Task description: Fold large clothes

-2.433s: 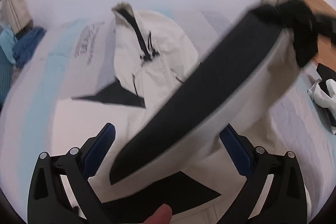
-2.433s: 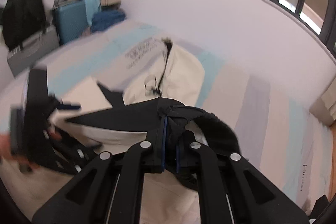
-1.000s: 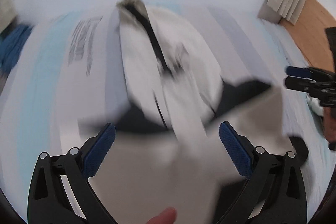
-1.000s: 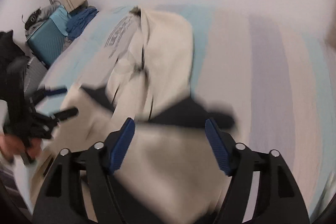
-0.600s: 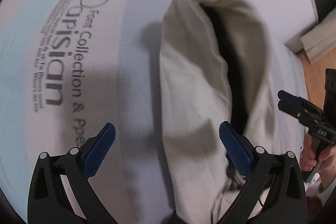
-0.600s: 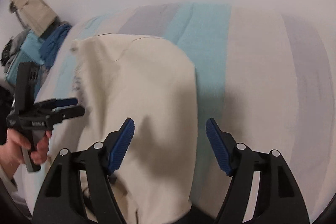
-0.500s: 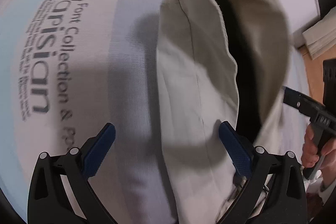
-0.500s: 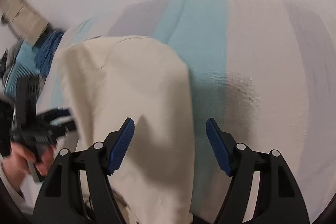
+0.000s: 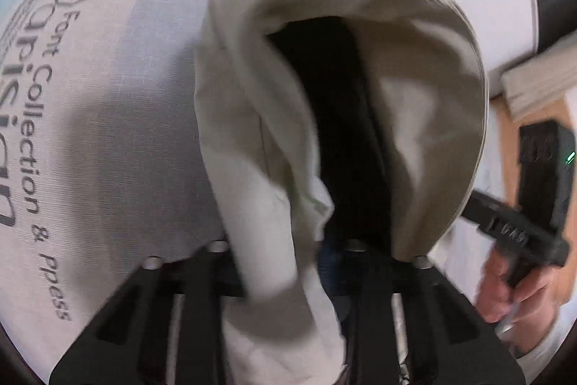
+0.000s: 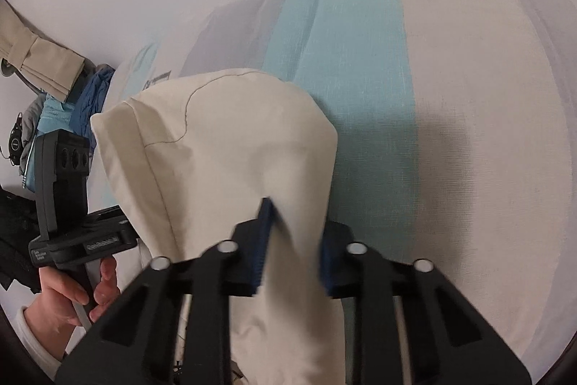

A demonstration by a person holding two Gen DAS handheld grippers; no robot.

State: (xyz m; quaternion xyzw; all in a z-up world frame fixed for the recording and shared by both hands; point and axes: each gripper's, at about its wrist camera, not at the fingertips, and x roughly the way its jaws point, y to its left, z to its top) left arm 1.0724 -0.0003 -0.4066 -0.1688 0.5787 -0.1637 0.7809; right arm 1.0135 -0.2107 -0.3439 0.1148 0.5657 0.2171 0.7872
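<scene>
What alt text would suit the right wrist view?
The right claw pinches the cream hood of a garment above a striped bedsheet. At the left edge, a hand holds the left claw's handle.

The bed carries a sheet in broad pale grey, turquoise and off-white stripes, printed with dark lettering on one side. A cream hooded garment with black lining lies directly on the sheet, its hood raised.
</scene>
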